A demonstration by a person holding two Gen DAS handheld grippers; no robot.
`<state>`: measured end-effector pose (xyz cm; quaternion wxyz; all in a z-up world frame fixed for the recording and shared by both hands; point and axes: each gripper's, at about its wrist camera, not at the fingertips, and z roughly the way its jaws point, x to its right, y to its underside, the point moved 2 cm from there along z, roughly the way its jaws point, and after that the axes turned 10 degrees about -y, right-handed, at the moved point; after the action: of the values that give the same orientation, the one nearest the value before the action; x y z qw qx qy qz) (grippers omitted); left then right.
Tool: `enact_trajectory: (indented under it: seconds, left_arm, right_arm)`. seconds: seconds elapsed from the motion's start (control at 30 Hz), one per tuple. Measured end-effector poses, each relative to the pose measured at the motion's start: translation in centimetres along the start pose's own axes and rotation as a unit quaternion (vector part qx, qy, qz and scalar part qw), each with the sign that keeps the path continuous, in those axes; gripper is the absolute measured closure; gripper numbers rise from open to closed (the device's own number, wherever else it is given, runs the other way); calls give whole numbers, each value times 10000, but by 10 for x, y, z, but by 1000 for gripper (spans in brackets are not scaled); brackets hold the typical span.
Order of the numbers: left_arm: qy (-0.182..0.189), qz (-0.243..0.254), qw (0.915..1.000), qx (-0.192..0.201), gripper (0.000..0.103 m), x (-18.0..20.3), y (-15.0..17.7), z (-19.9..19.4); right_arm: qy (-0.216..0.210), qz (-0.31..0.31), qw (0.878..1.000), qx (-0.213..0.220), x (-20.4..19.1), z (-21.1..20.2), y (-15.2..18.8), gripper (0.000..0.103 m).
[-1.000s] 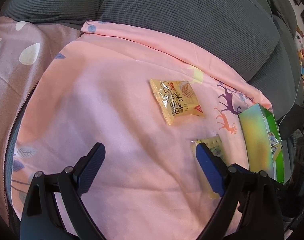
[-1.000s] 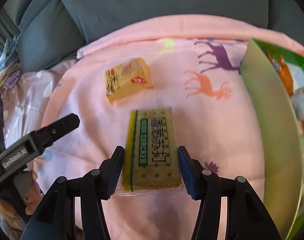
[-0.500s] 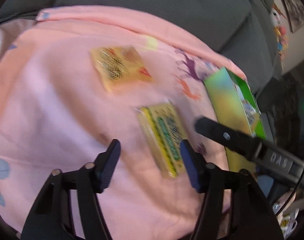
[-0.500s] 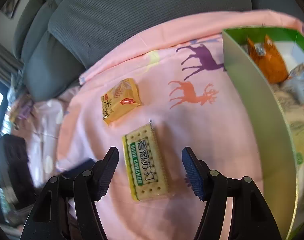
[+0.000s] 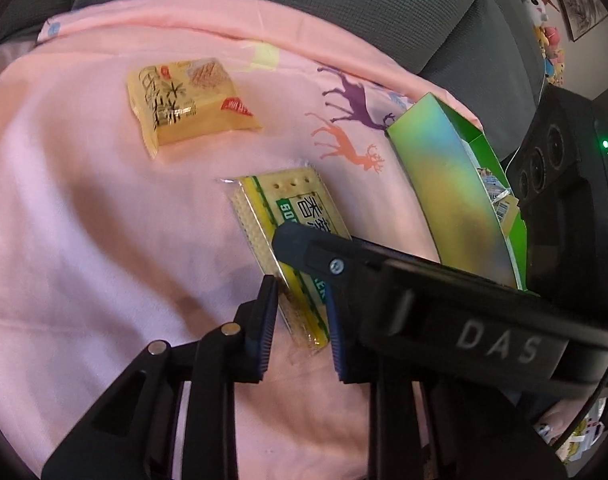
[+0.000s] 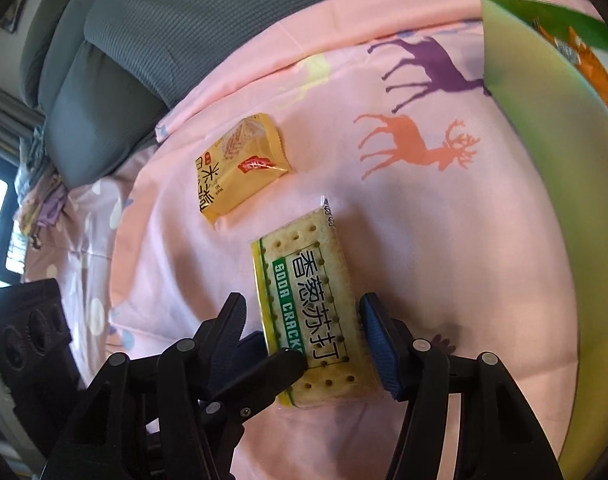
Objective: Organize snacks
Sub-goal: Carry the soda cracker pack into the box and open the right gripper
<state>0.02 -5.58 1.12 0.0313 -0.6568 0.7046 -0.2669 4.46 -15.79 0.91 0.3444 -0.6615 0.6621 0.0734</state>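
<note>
A soda cracker pack point(image 5: 287, 236) lies on the pink sheet point(image 5: 83, 240); it also shows in the right wrist view point(image 6: 312, 312). My left gripper point(image 5: 299, 320) is closed onto the pack's near end. My right gripper point(image 6: 301, 332) is open and straddles the same pack; one of its fingers point(image 5: 304, 248) lies over the pack. A yellow rice snack packet point(image 5: 187, 100) lies further back, also in the right wrist view point(image 6: 239, 168). A green box point(image 5: 452, 196) holding snacks stands at the right, also in the right wrist view point(image 6: 544, 128).
The pink sheet point(image 6: 444, 220) with deer prints covers a grey sofa point(image 5: 304, 4). The sofa backrest rises behind. A patterned blanket point(image 6: 63, 240) lies to the left.
My left gripper swung right to the cracker pack and closed on its near end. My right gripper opened, pulled back, then came down around the pack again.
</note>
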Motion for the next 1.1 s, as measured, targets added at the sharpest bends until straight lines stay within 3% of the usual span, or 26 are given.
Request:
enact_trajectory:
  seconds: [0.1, 0.23, 0.43, 0.83, 1.1]
  left_arm:
    - [-88, 191, 9992, 345, 83, 11, -3, -14]
    - [119, 492, 9952, 836, 83, 38, -10, -39]
    - [379, 1060, 9859, 1239, 83, 90, -20, -55]
    - [962, 1852, 9752, 735, 83, 197, -23, -16]
    - [1113, 2104, 9710, 238, 83, 236, -18, 20]
  right_arm:
    - [54, -114, 9998, 134, -6, -14, 1, 43]
    - [151, -393, 9967, 688, -15, -52, -2, 43]
    - [357, -397, 9880, 1447, -5, -112, -7, 43]
    - [1024, 693, 9725, 1972, 84, -188, -6, 43]
    - [1290, 1399, 9606, 2024, 132, -207, 5, 43]
